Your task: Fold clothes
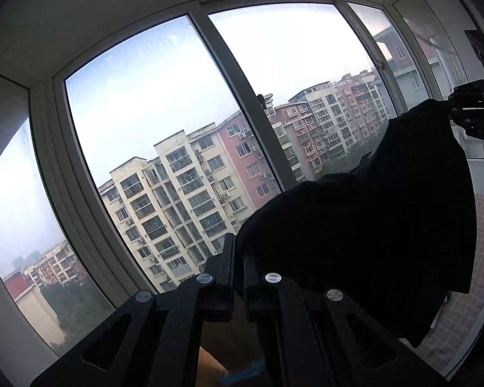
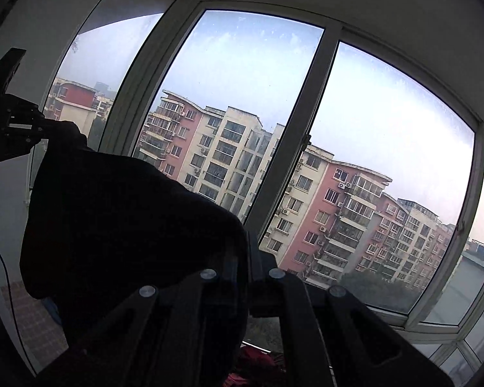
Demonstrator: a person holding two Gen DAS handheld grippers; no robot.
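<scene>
A dark garment hangs in the air, stretched between both grippers in front of a big window. My left gripper is shut on one upper edge of it, and the cloth drapes off to the right. The right gripper shows at the far right of the left wrist view, holding the other end. In the right wrist view my right gripper is shut on the garment, which hangs to the left. The left gripper shows at the far left there, pinching the cloth. The garment's lower part is hidden.
A large window with white frames fills both views, with apartment blocks outside. A tiled wall is at the lower right of the left wrist view. Red cloth lies low down in the right wrist view.
</scene>
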